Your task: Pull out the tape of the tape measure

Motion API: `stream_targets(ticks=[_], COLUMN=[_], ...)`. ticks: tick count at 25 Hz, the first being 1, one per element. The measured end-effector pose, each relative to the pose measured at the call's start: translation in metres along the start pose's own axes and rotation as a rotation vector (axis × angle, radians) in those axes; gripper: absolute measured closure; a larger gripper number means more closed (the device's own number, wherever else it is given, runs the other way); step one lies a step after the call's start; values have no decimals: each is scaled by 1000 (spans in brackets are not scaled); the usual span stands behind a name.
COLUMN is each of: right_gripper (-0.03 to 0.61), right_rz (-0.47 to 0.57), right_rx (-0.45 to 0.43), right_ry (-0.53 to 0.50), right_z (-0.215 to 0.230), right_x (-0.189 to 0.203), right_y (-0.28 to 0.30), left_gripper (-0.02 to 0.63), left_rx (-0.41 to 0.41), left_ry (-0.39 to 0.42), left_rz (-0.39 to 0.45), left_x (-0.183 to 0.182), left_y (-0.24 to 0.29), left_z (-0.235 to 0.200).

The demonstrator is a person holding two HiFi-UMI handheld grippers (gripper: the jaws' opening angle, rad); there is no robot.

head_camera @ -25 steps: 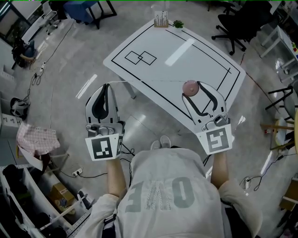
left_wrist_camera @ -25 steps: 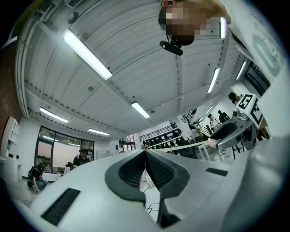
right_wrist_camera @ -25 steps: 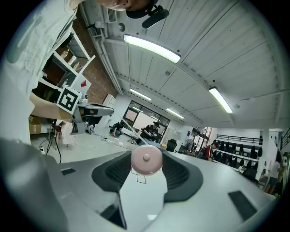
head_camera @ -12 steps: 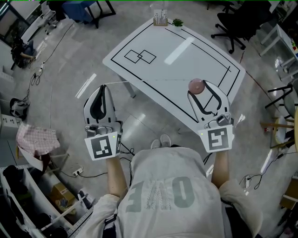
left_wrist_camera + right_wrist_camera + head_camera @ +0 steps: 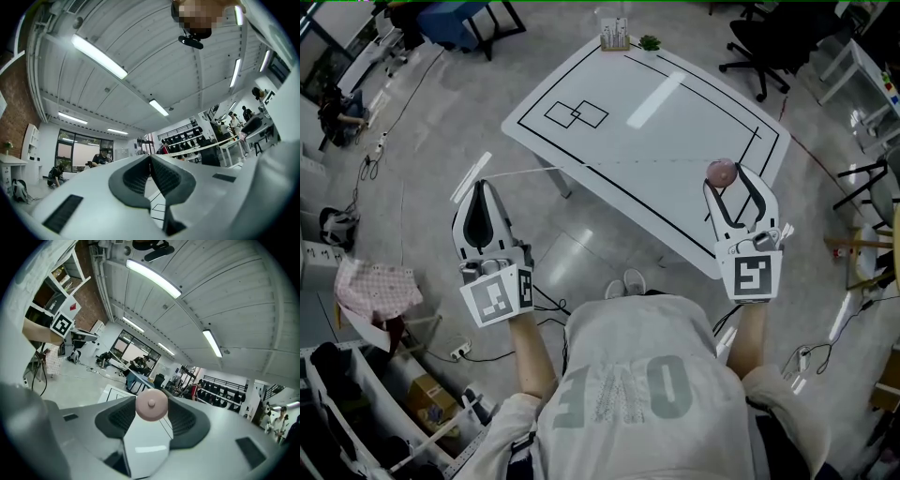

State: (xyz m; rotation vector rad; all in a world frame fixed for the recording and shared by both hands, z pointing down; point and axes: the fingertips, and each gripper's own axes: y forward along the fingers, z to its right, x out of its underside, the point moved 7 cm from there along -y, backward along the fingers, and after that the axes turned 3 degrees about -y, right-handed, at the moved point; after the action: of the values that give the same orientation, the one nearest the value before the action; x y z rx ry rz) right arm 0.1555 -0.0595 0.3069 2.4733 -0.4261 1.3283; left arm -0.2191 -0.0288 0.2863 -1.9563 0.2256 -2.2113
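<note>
Spanning sideways, tape from left gripper to pink tape measure

Before me the white bench carries black lines; at its far corner stand a small green plant and a small box

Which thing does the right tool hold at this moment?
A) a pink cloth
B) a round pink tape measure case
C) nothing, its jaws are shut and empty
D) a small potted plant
B: the right tool has its pads pressed on the round pink case, and the tape stretches from it across to the shut left tool.
</note>
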Motion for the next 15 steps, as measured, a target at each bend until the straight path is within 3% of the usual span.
stream_targets(ticks=[4, 15], right_gripper=[350, 350], right_rz=[33, 38], right_rx=[-18, -38], right_ry=[-59, -49], right_z=[2, -3], right_x=[-1, -3], right_y=[-1, -6], left_gripper=[584, 584], left_rx=[9, 43], left_ry=[2, 7], left_rz=[-6, -5], left_x=[2, 1], left_y=[0, 1], left_z=[3, 11])
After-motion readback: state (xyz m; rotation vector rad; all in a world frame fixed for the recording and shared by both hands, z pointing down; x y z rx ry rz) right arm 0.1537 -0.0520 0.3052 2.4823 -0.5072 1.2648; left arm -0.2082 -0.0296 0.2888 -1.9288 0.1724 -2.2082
